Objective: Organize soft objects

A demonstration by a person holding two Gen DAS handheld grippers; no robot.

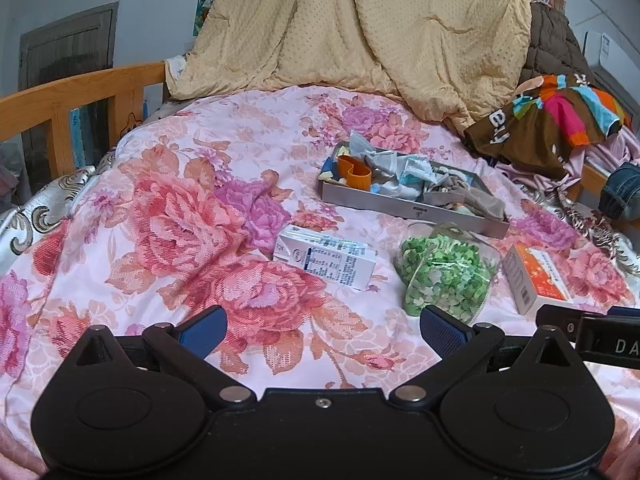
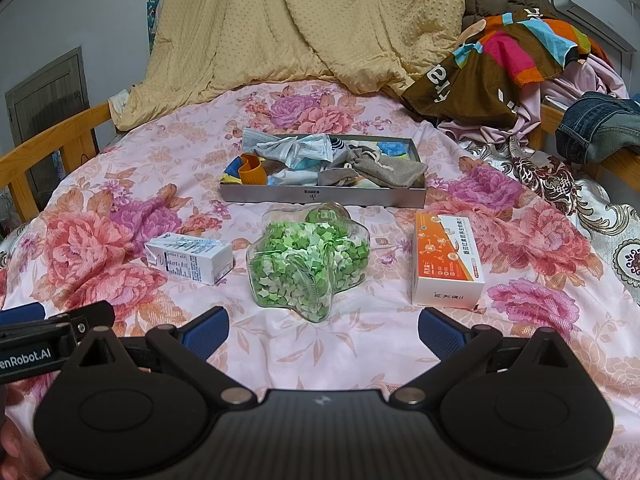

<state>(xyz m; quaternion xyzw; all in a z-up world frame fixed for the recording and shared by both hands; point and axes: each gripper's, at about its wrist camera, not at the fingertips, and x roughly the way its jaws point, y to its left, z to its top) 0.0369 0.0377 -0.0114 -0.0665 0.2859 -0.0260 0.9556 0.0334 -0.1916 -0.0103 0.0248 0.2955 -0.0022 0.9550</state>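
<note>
A grey tray (image 2: 320,198) sits mid-bed and holds soft items: a grey drawstring pouch (image 2: 384,170), crumpled face masks (image 2: 292,148) and an orange cup (image 2: 252,172). It also shows in the left wrist view (image 1: 400,202). In front of the tray lie a star-shaped clear jar of green paper stars (image 2: 308,260) (image 1: 440,272), a white milk carton (image 2: 192,260) (image 1: 324,258) and an orange-and-white box (image 2: 446,260) (image 1: 532,276). My left gripper (image 1: 322,328) is open and empty near the carton. My right gripper (image 2: 322,328) is open and empty just before the jar.
A floral pink bedsheet (image 2: 120,240) covers the bed. A yellow quilt (image 2: 300,20) is heaped at the back. Colourful clothes (image 2: 500,64) and jeans (image 2: 596,128) lie at the right. A wooden rail (image 1: 80,92) runs along the left.
</note>
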